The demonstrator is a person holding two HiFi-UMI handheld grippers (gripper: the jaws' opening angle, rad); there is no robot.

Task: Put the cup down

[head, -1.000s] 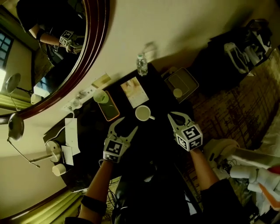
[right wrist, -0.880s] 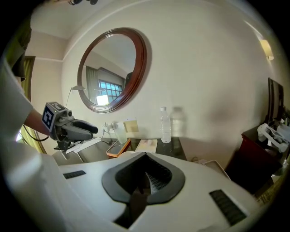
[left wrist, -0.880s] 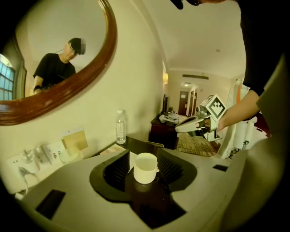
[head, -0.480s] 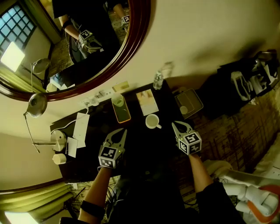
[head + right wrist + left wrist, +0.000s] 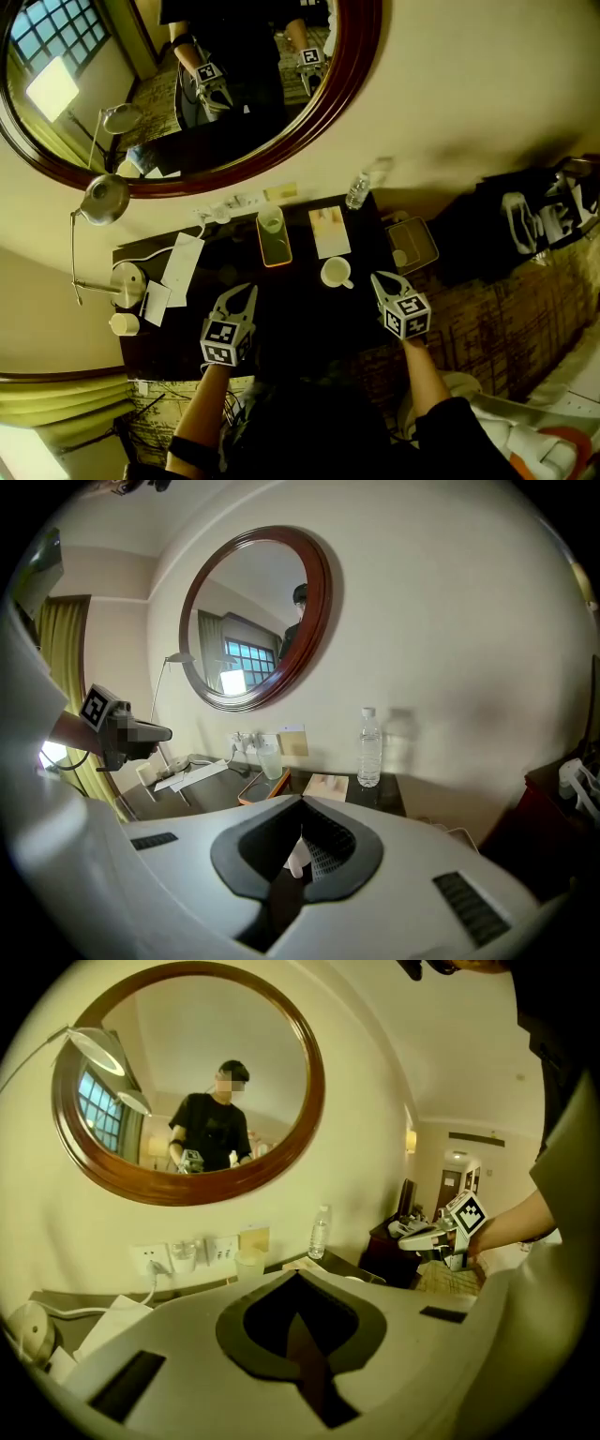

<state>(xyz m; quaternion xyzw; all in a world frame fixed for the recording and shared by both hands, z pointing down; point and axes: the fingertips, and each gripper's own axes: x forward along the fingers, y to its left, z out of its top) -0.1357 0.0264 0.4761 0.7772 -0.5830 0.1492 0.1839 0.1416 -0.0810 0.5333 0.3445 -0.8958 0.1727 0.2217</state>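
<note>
While both jaws are closed, the cup [image 5: 335, 272] stands apart ahead.

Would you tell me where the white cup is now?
In the head view the white cup stands on the dark desk, right of centre, below the booklet, between the orange tray and the right gripper.

The place looks like a hotel room. A dark writing desk [image 5: 300, 323] stands against a cream wall under a large oval wood-framed mirror [image 5: 187, 89]. It carries a desk lamp [image 5: 105, 199], a water bottle [image 5: 357, 191], a glass [image 5: 270, 222] on a small tray [image 5: 277, 253] and a cup [image 5: 334, 272]. Wall sockets [image 5: 178, 1256], curtains [image 5: 56, 412] and patterned carpet [image 5: 497, 309] surround it.
</note>
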